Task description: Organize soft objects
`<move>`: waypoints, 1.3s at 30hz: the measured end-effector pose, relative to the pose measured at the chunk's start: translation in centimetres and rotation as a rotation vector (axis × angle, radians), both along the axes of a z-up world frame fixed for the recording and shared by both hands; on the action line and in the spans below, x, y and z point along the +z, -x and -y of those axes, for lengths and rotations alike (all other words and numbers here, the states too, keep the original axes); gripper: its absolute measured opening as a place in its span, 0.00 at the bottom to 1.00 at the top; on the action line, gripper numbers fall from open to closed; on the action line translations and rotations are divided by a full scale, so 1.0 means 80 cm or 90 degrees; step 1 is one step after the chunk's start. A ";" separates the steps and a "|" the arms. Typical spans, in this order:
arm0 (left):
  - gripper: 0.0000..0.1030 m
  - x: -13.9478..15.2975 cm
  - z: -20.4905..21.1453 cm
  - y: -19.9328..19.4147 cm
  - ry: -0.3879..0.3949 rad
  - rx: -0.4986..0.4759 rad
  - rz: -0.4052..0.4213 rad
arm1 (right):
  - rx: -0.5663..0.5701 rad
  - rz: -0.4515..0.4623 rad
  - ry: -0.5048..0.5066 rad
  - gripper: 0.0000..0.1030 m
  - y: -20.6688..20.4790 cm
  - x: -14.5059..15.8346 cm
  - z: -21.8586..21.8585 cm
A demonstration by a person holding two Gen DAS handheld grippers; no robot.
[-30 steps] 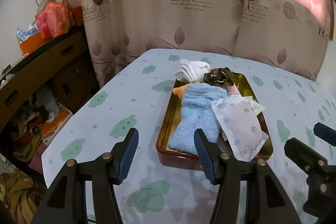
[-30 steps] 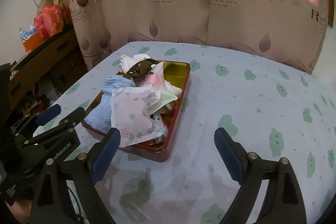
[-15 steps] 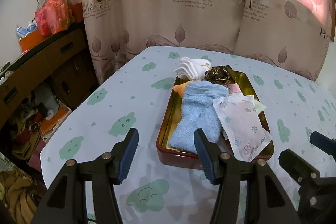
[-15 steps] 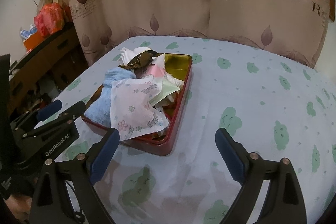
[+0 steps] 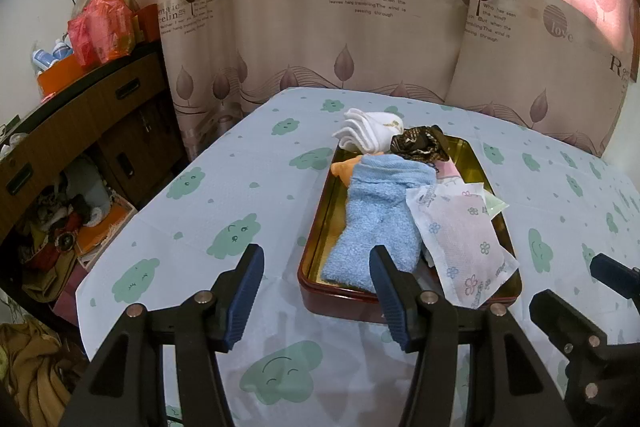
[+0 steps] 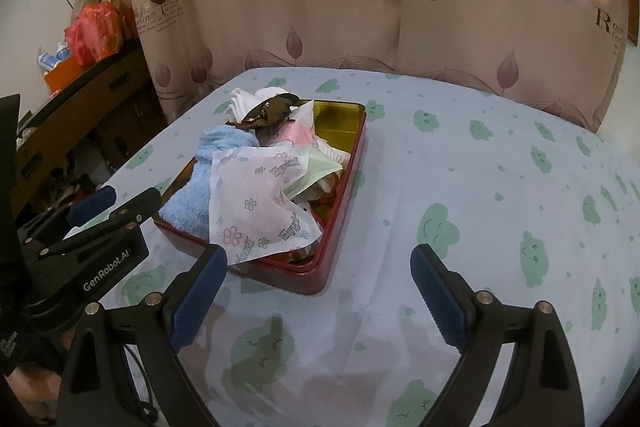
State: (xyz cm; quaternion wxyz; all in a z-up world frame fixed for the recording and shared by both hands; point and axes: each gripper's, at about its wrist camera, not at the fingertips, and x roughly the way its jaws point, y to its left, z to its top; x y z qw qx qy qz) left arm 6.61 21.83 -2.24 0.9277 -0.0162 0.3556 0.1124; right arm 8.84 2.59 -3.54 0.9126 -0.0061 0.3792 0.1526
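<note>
At the centre of the left view, the tray (image 5: 408,301) brims over; both empty, wide-open grippers, left gripper (image 5: 316,291) and right gripper (image 6: 316,291), may snag the overhanging wrapper (image 5: 464,247), dragging neighbours out

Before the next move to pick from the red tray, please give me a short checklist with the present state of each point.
1. Left gripper open, nothing between its fingers: ok.
2. Right gripper open and empty: ok.
3. Fluffy light blue sock on top, uncovered at the near end: ok.
4. Flower-printed white packet inside the red metal tray: not ok, it overhangs the near rim.
5. Things under the pile: cannot tell.
6. Cloud-patterned tablecloth free right of tray: ok.
</note>
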 end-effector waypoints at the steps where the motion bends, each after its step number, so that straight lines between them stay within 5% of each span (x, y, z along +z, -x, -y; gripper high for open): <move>1: 0.55 0.000 0.000 0.000 0.001 -0.002 -0.001 | 0.000 0.000 0.001 0.89 0.000 0.000 0.000; 39: 0.55 0.000 -0.003 0.001 0.001 -0.001 -0.001 | 0.004 -0.012 -0.001 0.89 0.001 -0.006 -0.001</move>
